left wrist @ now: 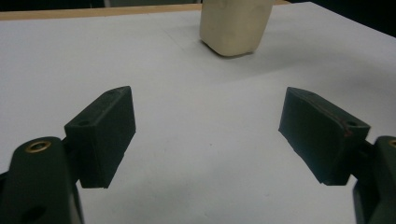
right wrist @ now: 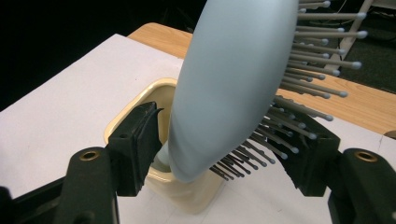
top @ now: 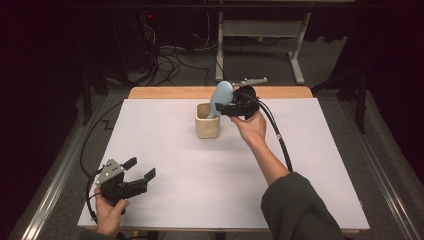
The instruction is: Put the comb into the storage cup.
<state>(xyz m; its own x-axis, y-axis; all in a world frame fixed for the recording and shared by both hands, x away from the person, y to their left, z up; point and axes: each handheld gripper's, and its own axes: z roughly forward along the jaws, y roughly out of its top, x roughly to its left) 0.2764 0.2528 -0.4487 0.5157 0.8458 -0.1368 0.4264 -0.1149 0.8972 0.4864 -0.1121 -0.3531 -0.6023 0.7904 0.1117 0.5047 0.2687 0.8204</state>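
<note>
Brush: my right gripper (right wrist: 219,144) has the pale blue hairbrush (right wrist: 229,84) by its head, handle end down in the cream cup (right wrist: 135,116).
Where it sits: the cup stands on the white table (top: 165,165), toward the far edge, and in the high view the hairbrush (top: 220,98) leans out of the cup (top: 207,125) toward my right gripper (top: 231,108).
Right grip: jaws about half closed, one pad on the smooth back, the other pressing into the bristles.
Left gripper: my left gripper (left wrist: 208,135) is spread wide with nothing in it, low over the near left of the table, also in the high view (top: 140,170).
Feel: I judge it light, hard plastic, stiff in the body; the rounded back looks slick.
Bristles: thin pins with ball tips, springy, so that pad gets a soft, giving seat.
Risk: it could twist or slide between the pads.
Better hold: I'd say low on the head near the neck, squeezing gently.
Cup: looks light and could tip if the handle drags on its rim.
</note>
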